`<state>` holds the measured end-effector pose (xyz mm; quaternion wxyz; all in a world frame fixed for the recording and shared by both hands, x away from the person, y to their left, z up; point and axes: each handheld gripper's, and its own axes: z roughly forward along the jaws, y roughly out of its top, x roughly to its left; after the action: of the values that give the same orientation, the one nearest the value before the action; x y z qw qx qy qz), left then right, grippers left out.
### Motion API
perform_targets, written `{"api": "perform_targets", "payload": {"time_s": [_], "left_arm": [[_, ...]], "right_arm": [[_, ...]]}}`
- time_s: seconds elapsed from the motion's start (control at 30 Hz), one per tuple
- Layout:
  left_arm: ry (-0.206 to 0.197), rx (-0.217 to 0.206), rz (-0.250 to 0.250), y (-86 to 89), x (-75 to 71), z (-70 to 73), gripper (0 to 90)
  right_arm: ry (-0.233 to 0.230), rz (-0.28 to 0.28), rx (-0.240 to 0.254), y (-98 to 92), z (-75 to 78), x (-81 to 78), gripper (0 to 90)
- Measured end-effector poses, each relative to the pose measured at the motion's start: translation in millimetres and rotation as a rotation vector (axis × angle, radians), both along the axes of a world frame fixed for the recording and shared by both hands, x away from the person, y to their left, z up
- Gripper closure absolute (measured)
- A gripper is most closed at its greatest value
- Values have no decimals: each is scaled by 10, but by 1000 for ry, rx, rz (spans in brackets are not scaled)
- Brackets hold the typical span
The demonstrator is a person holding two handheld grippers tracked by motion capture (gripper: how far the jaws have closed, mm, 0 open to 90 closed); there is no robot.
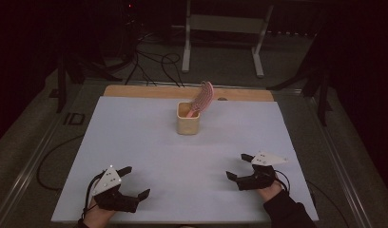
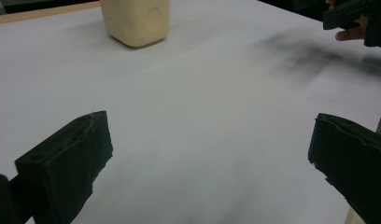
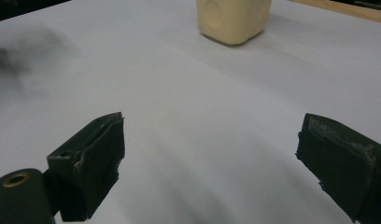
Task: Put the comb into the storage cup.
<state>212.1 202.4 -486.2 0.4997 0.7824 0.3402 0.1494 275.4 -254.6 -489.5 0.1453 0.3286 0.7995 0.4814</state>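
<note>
A cream-coloured square cup (image 1: 188, 119) stands upright toward the far middle of the white table sheet (image 1: 135, 142). A pink, patterned flat object (image 1: 202, 99) leans out of the cup to the right. My left gripper (image 1: 134, 182) rests near the front left edge, open, nothing between its jaws. My right gripper (image 1: 238, 166) rests near the front right, also open and empty. The cup (image 2: 135, 21) appears far ahead in the left gripper view, and the cup (image 3: 233, 18) likewise lies ahead in the right gripper view. Both grippers are well apart from it.
A wooden strip (image 1: 149, 91) runs along the table's far edge. Behind it stand a white frame's legs (image 1: 187, 42) and loose cables (image 1: 154, 61) on the floor. The other hand and gripper (image 2: 361, 21) show at the top right of the left gripper view.
</note>
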Motion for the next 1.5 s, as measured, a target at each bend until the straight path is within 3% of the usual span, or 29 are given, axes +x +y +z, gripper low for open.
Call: {"api": "perform_targets", "payload": {"time_s": [0.2, 0.4, 0.57, 0.77, 0.97, 1.5], "left_arm": [[3, 2, 3, 18, 6, -12, 2], [5, 5, 4, 29, 11, -22, 2], [6, 0, 3, 29, 16, -27, 2], [8, 7, -5, 17, 29, -40, 2], [-12, 25, 12, 39, 32, -48, 3], [4, 31, 25, 52, 39, -66, 2]], "right_arm": [[14, -29, 4, -132, -28, -98, 77], [5, -48, -33, -239, -64, -204, 77], [2, -91, -36, -353, -85, -259, 77], [0, -113, -56, -389, -124, -215, 77], [3, -111, -38, -366, -136, -202, 77], [6, -115, -19, -379, -130, -171, 78]]}}
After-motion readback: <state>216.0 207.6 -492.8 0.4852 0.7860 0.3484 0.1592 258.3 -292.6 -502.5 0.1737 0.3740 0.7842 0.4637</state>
